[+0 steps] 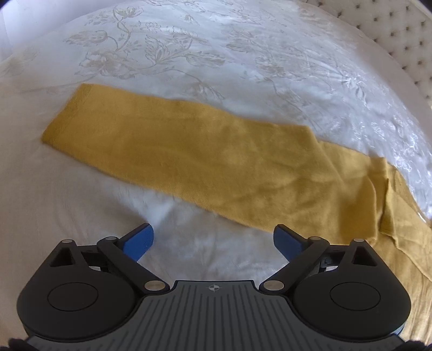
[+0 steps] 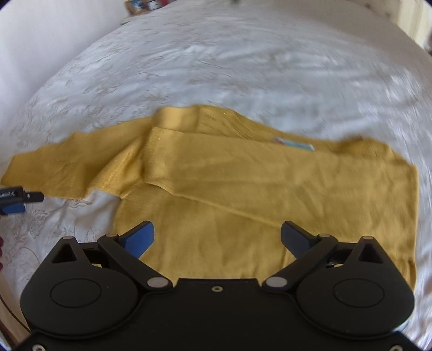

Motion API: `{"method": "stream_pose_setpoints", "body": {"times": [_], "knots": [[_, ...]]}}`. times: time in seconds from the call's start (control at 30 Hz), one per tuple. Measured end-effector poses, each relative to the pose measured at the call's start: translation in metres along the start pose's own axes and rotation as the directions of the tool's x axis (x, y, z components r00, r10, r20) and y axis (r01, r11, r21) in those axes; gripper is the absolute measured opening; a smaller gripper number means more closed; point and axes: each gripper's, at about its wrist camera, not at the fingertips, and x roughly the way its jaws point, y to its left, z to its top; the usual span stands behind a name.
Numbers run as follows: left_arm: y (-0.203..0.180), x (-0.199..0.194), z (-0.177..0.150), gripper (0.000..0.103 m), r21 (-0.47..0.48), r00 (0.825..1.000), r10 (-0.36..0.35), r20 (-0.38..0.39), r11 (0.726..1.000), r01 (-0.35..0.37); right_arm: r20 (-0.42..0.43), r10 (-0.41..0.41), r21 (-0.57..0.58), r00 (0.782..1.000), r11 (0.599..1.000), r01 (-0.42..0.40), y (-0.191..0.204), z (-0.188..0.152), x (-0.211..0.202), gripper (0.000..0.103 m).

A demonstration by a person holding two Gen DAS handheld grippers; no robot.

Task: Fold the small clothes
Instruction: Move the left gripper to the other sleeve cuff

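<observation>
A mustard-yellow knit sweater (image 2: 243, 189) lies flat on the white bed. In the right wrist view one sleeve (image 2: 210, 167) is folded across its body and the other sleeve (image 2: 62, 167) stretches left. A label (image 2: 294, 143) shows near the neck. In the left wrist view the outstretched sleeve (image 1: 175, 151) runs from upper left to lower right. My left gripper (image 1: 213, 240) is open and empty, just short of the sleeve's near edge. My right gripper (image 2: 217, 237) is open and empty above the sweater's body. The left gripper's tip (image 2: 16, 201) shows at the right view's left edge.
The white floral bedspread (image 1: 189, 54) lies all around the sweater. A tufted headboard (image 1: 399, 40) stands at the left view's upper right. A wall (image 2: 40, 40) and small items (image 2: 140, 6) are beyond the bed's far edge.
</observation>
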Motion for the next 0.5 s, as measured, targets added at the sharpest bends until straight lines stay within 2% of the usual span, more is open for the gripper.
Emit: {"method": "stream_pose_setpoints", "body": {"times": [0.27,0.4,0.5], "knots": [[0.030,0.009,0.025,0.098,-0.064,0.999,-0.048,0.023,0.997,0.049,-0.044,-0.068,-0.181,0.997,0.982,0.059,0.044,0.022,0.049,0.102],[0.043,0.010,0.028,0.101,-0.112,0.996,-0.083,0.028,0.990,0.085,-0.070,-0.114,-0.314,0.991,0.945,0.087,0.064,0.027,0.075,0.102],[0.049,0.012,0.031,0.103,-0.136,0.994,-0.102,0.027,0.985,0.105,-0.037,-0.156,-0.383,0.987,0.915,0.130,0.071,0.034,0.084,0.102]]}}
